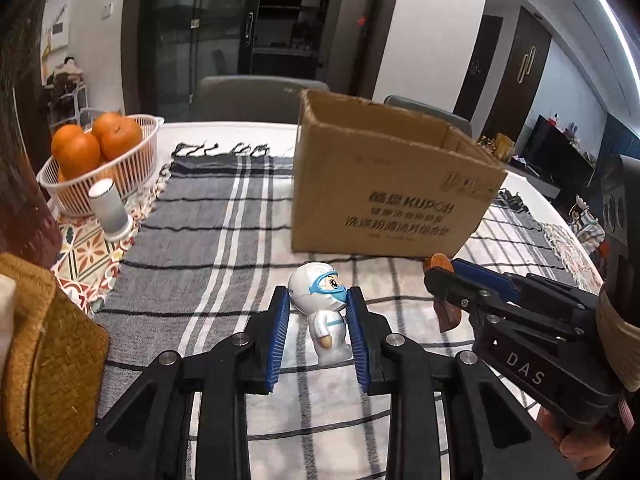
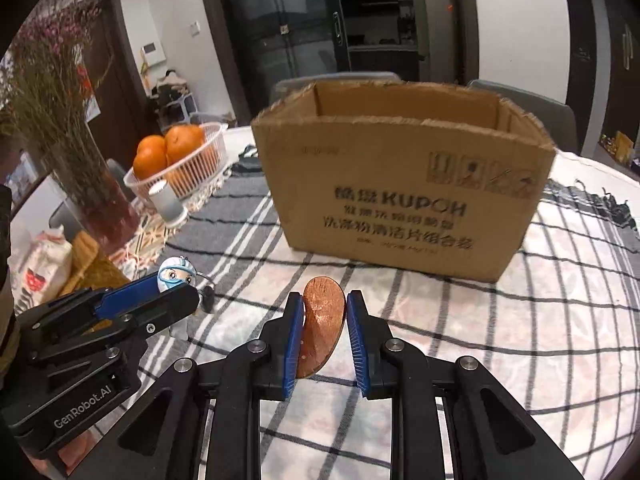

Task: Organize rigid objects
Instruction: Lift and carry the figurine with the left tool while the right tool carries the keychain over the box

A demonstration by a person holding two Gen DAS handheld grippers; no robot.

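A small white plastic figurine with blue goggles (image 1: 320,312) is gripped between the blue-padded jaws of the left gripper (image 1: 320,336), above the checked grey-and-white cloth (image 1: 208,248) on the worktop. A reddish-brown curved wooden piece (image 2: 322,332) is clamped in the jaws of the right gripper (image 2: 322,340). In the left wrist view, the open brown cardboard box (image 1: 384,196) is seen at 1 o'clock from the figurine. At 10 o'clock a white plastic basket (image 1: 132,168) of oranges (image 1: 80,148) is placed, with a white cylinder (image 1: 109,208) just beside it.
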